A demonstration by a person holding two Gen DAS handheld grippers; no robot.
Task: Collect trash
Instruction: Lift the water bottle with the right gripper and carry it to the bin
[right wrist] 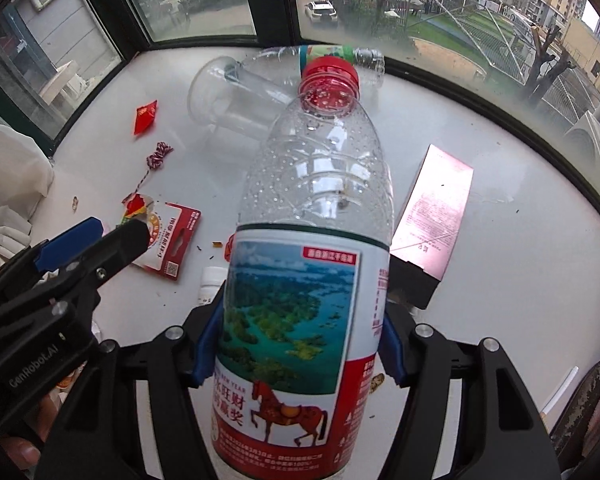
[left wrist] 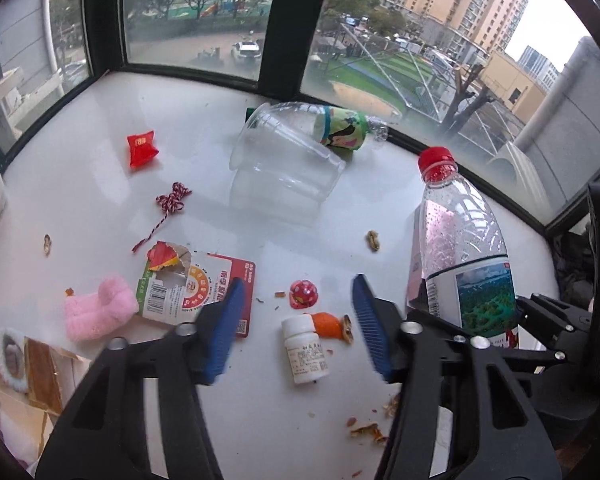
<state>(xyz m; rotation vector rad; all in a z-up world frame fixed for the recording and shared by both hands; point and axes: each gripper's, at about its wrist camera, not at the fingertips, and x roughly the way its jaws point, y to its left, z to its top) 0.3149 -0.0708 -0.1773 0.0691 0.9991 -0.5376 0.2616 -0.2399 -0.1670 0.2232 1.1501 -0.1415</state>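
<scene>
My right gripper (right wrist: 298, 348) is shut on a clear water bottle (right wrist: 316, 184) with a red cap and a landscape label, held upright above the white sill (right wrist: 500, 320). In the left wrist view the same bottle (left wrist: 460, 240) stands at the right. My left gripper (left wrist: 298, 280) hangs over the litter with its blue pads apart and nothing between them. Below it lie a white pill bottle (left wrist: 306, 354), orange peel (left wrist: 328, 322), a small red toy (left wrist: 304, 294) and a torn red-and-white card pack (left wrist: 204, 288).
A clear plastic cup (left wrist: 284, 172) and a crushed green-label bottle (left wrist: 340, 126) lie near the window frame (left wrist: 280, 24). A red packet (left wrist: 142, 148), red-white string (left wrist: 172, 200), a pink plush (left wrist: 96, 312), peanut shells (left wrist: 374, 240) and a pink box (right wrist: 432, 208) are scattered around.
</scene>
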